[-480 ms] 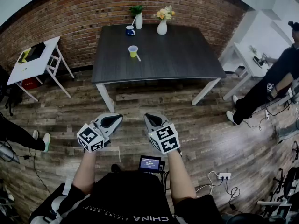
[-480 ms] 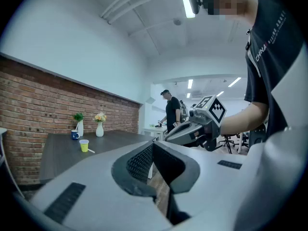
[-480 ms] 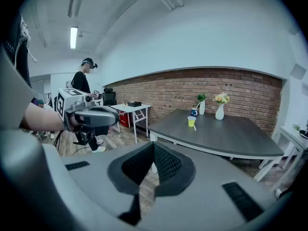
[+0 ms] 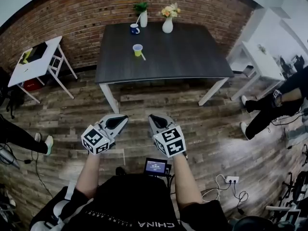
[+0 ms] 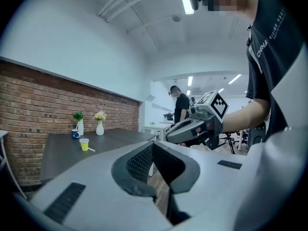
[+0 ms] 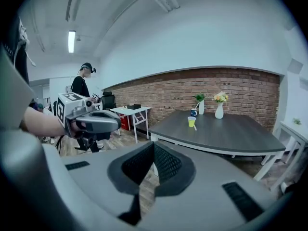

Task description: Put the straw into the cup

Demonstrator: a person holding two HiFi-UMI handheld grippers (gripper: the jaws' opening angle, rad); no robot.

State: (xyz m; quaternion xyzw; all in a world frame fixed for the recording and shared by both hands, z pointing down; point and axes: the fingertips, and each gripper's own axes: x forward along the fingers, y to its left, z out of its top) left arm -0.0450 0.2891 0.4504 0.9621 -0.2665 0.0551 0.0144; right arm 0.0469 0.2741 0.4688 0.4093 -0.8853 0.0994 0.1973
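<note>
- Brick wall point(image 4: 72, 18) runs along the far side of the room, with plank wood floor point(image 4: 144, 100) in front of it.
- Dark table point(image 4: 183, 52) stands against that wall. A white side table point(image 4: 36, 64) stands to its left and another white table point(image 4: 262, 61) to its right.
- Yellow cup point(image 4: 137, 49) stands upright on the dark table, left of centre and toward the far half.
- Straw point(image 4: 143, 57) lies flat on the tabletop just beside the cup, on its near right side. It is outside the cup.
- Blue mug point(image 4: 134, 29), a white vase with a green plant point(image 4: 143, 18) and a white vase with flowers point(image 4: 167, 25) stand along the table's far edge.
- Left gripper point(image 4: 120, 121) is held over the floor, well short of the table. Its own view shows the jaws pressed together with nothing between them.
- Right gripper point(image 4: 153, 120) is held beside the left one, also well apart from the table. Its jaws are likewise closed on nothing.
- Both gripper views show the cup and straw far off on the tabletop.
- Another person's legs point(image 4: 269, 109) show at the right edge of the head view.
</note>
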